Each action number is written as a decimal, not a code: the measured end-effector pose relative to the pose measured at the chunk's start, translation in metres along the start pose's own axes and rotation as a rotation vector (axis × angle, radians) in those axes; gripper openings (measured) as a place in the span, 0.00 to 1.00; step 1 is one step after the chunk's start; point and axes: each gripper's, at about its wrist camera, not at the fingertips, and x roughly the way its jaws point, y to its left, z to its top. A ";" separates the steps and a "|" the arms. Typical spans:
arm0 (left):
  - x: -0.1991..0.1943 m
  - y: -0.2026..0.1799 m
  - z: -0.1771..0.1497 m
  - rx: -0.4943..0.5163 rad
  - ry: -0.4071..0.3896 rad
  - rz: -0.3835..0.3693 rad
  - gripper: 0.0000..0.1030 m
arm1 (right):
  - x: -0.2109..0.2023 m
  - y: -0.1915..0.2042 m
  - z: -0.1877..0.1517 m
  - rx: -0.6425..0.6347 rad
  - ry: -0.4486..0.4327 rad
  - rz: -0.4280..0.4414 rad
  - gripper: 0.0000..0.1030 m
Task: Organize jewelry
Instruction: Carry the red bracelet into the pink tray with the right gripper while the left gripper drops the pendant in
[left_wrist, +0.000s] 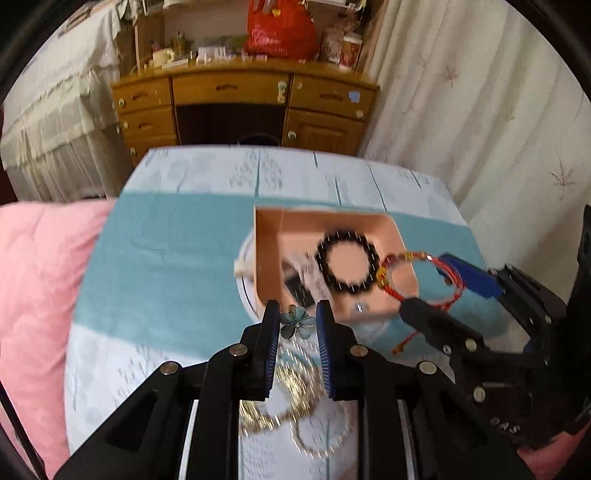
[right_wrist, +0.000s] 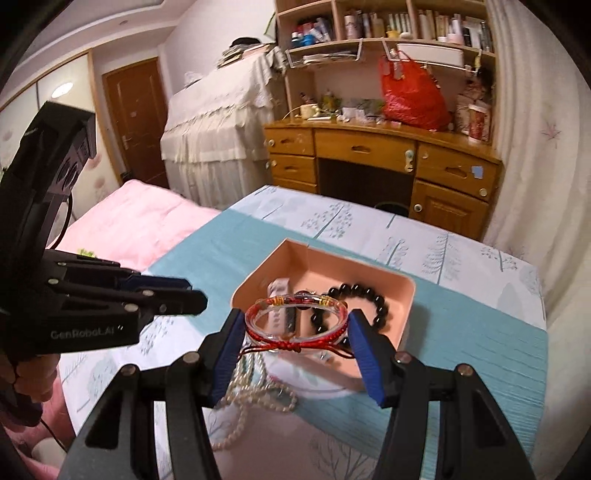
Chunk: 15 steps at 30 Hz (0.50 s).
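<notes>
1. I am holding the red cord bracelet just above the near rim of the pink box.
2. My right gripper is gripping it, jaws wide across the ring.
3. Inside the box, a black bead bracelet is lying.
4. My left gripper, jaws partly parted, is carrying a blue flower piece beside the box's near edge; whether it is being pinched I cannot tell.
5. Pearl strands are lying in front of the box.

Both wrist views look closely down over the counter, sharing the pink tray at frame centre.
</notes>
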 end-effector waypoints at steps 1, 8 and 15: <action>0.001 0.000 0.006 0.004 -0.013 0.005 0.17 | 0.001 -0.002 0.002 0.006 -0.002 -0.008 0.56; 0.011 -0.006 0.038 0.015 -0.074 -0.006 0.18 | 0.007 -0.020 0.020 0.087 -0.035 -0.058 0.56; 0.028 -0.010 0.044 -0.024 -0.043 0.022 0.63 | 0.029 -0.032 0.019 0.128 0.049 -0.093 0.57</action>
